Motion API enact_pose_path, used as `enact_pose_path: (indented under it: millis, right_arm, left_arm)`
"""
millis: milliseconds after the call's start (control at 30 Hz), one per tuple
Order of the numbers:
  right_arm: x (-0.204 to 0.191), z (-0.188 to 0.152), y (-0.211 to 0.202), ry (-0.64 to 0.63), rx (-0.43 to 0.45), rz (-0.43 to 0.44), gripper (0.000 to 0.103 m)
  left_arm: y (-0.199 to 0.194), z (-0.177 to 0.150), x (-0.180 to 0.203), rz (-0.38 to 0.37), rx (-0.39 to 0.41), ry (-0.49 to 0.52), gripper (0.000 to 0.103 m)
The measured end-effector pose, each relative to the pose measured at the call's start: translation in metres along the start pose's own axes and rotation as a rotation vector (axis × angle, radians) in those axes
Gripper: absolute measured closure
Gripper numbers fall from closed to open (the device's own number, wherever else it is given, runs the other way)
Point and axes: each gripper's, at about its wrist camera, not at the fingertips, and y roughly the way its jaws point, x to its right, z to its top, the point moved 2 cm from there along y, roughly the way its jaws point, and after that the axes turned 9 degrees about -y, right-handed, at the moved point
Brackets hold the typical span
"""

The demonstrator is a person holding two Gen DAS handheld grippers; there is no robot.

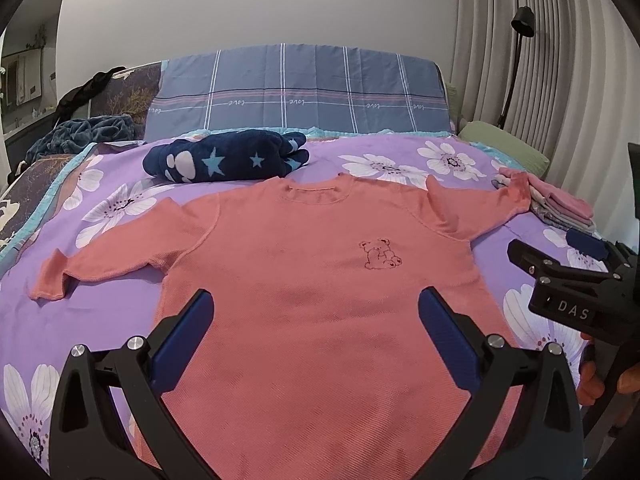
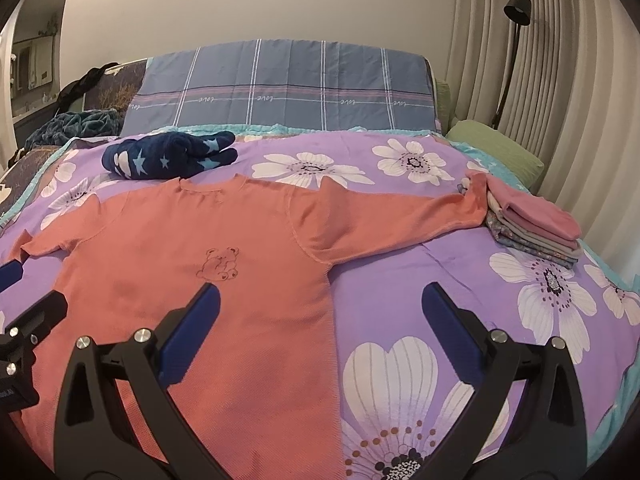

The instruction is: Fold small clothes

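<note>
A bed (image 1: 460, 152) with a purple cover with white flowers fills both views; behind it stand a blue checked headboard (image 1: 296, 92), a plain wall and grey curtains (image 1: 540, 60) with a black lamp (image 1: 522, 20) at the upper right. A pink shirt (image 1: 320, 280) lies flat in the centre, sleeves spread. A dark blue starred bundle (image 1: 228, 160) lies just above its collar, and folded clothes (image 2: 532, 224) touch the right sleeve. The left tool (image 1: 316, 320) and the right tool (image 2: 320, 312) are both wide open, holding nothing.
</note>
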Motion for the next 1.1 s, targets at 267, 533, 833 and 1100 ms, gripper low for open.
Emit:
enact_pose_path:
  millis: [267, 533, 833, 1100]
  right_arm:
    - [-0.016, 0.004, 0.005, -0.039, 0.0, 0.008, 0.002]
    - [-0.039, 0.008, 0.017, -0.067, -0.024, 0.024, 0.002]
    - [-0.052, 0.003, 0.019, -0.093, -0.042, 0.026, 0.002]
    - [-0.052, 0.003, 0.025, -0.091, -0.056, 0.022, 0.002]
  left_arm:
    - [0.002, 0.003, -0.019, -0.029, 0.003, -0.042, 0.001]
    - [0.007, 0.003, -0.04, -0.008, -0.013, -0.076, 0.001]
    - [0.009, 0.0, -0.055, 0.009, -0.024, -0.103, 0.001]
    - [0.006, 0.003, -0.106, 0.066, 0.005, -0.178, 0.001]
